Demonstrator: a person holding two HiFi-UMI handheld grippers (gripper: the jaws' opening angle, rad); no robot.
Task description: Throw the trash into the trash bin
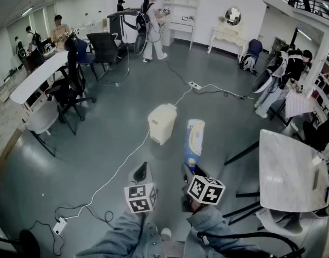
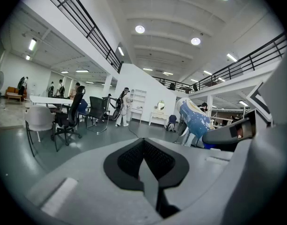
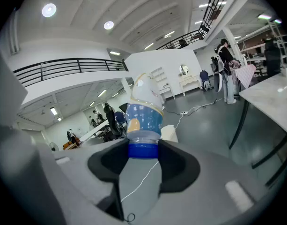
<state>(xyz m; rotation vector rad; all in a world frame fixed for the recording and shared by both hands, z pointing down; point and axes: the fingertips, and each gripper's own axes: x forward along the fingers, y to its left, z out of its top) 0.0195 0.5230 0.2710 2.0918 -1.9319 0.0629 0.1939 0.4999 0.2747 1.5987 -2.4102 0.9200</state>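
A blue and white plastic bottle point(image 1: 194, 141) sticks out forward from my right gripper point(image 1: 188, 172), which is shut on its blue cap end point(image 3: 143, 150). In the right gripper view the bottle point(image 3: 143, 108) rises between the black pads point(image 3: 180, 165). The cream trash bin point(image 1: 162, 122) stands on the grey floor just beyond and left of the bottle's far end, and shows behind the bottle point(image 3: 170, 132). My left gripper point(image 1: 141, 172) hangs beside the right one, its jaws closed together point(image 2: 144, 158) with nothing in them. The bottle point(image 2: 195, 118) shows to its right.
A white cable point(image 1: 118, 168) runs across the floor past the bin to a power strip point(image 1: 195, 85). A marble-topped table point(image 1: 290, 171) stands at the right. Black office chairs point(image 1: 73, 87) and a white desk point(image 1: 38, 77) are at the left. People stand at the back and far right.
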